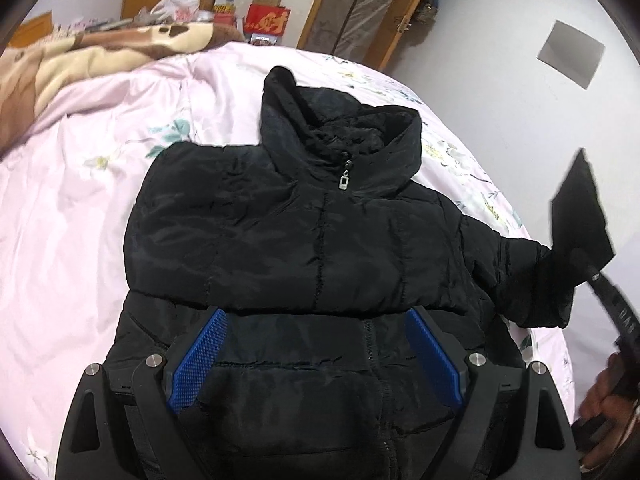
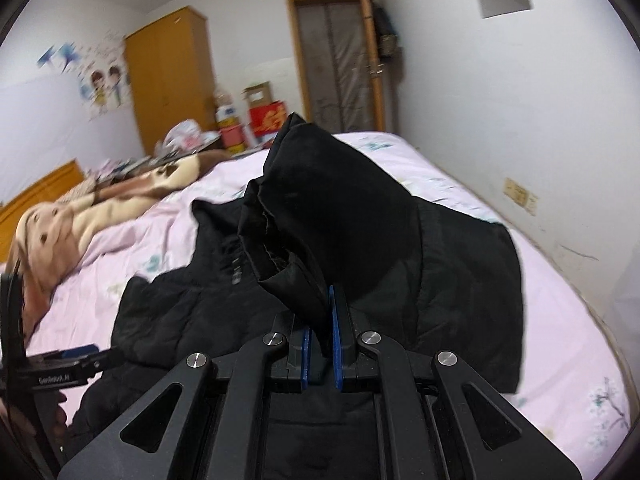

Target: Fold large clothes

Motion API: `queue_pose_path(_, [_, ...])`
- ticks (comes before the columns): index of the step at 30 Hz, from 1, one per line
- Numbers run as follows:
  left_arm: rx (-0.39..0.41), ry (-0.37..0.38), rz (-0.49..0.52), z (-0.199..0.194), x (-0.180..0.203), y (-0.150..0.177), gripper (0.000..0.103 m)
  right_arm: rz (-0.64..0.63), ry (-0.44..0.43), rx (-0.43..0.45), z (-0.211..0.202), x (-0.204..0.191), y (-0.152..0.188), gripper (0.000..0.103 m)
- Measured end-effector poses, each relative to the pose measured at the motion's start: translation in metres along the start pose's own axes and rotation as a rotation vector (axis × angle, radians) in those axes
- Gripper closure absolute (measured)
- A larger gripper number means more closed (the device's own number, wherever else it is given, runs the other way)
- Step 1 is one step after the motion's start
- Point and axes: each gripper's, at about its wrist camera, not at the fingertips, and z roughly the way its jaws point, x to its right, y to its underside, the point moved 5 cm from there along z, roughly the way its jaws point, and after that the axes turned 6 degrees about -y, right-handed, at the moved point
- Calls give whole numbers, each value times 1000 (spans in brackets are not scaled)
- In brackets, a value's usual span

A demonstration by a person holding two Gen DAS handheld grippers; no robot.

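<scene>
A black padded hooded jacket lies front-up on a bed covered with a pale pink floral sheet, zipped closed, with its silver zip pull near the collar and the hood toward the far side. The left gripper hovers over the jacket's lower half, its blue-padded fingers spread wide with nothing between them. The right gripper has its fingers clenched on the cuff of the jacket's black sleeve, which is lifted clear of the bed. A brown and cream blanket lies bunched at the bed's far edge.
</scene>
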Motion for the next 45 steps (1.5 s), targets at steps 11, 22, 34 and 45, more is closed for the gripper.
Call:
queue_pose_path(11, [-63, 71, -30, 31, -5, -9, 12, -109, -50, -140, 58, -54, 46, 95])
queue_pose_path(22, [-181, 245, -40, 78, 39, -31, 12, -149, 7, -217, 76, -53, 65, 61])
queue_pose_path(34, [-299, 254, 29, 133, 109, -28, 12, -279, 297, -158, 32, 2, 45, 38])
queue_pose_path(45, [-304, 168, 26, 149, 131, -25, 22, -250, 406, -51, -12, 37, 11, 38])
